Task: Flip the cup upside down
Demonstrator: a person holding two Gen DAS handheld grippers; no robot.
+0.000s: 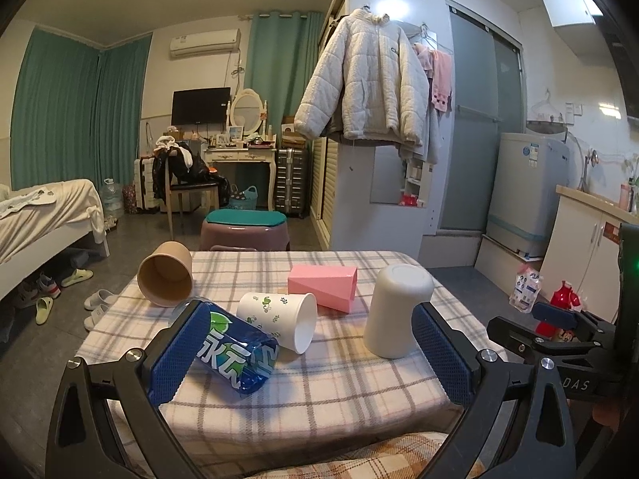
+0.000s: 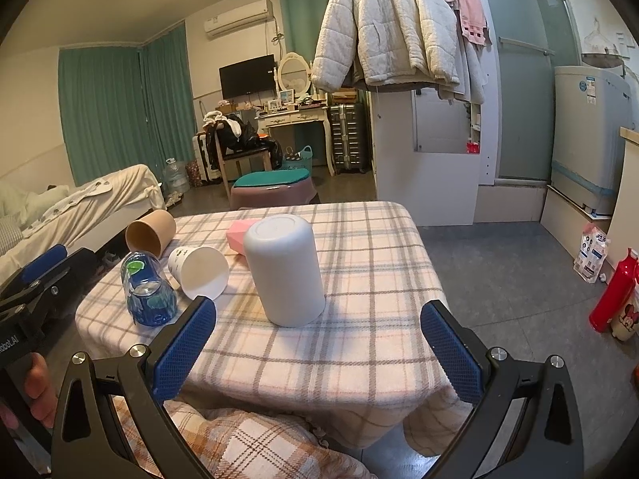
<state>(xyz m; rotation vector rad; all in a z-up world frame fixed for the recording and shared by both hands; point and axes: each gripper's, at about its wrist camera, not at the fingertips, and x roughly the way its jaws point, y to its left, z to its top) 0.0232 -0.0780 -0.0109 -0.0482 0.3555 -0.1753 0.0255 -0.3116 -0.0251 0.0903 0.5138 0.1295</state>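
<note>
A plain white cup (image 1: 397, 309) (image 2: 284, 269) stands upside down on the plaid table (image 1: 319, 379) (image 2: 359, 339). A white paper cup with green leaf print (image 1: 279, 319) (image 2: 199, 269) lies on its side, and a brown paper cup (image 1: 165, 273) (image 2: 149, 233) lies on its side at the far left. My left gripper (image 1: 311, 359) is open and empty above the near edge of the table. My right gripper (image 2: 319, 349) is open and empty, a little short of the white cup.
A blue-labelled plastic bottle (image 1: 235, 347) (image 2: 147, 291) lies by my left fingers. A pink box (image 1: 323, 285) (image 2: 239, 233) sits behind the cups. A purple stool (image 1: 243, 231) stands beyond the table. A red bottle (image 2: 617, 291) stands on the floor at right.
</note>
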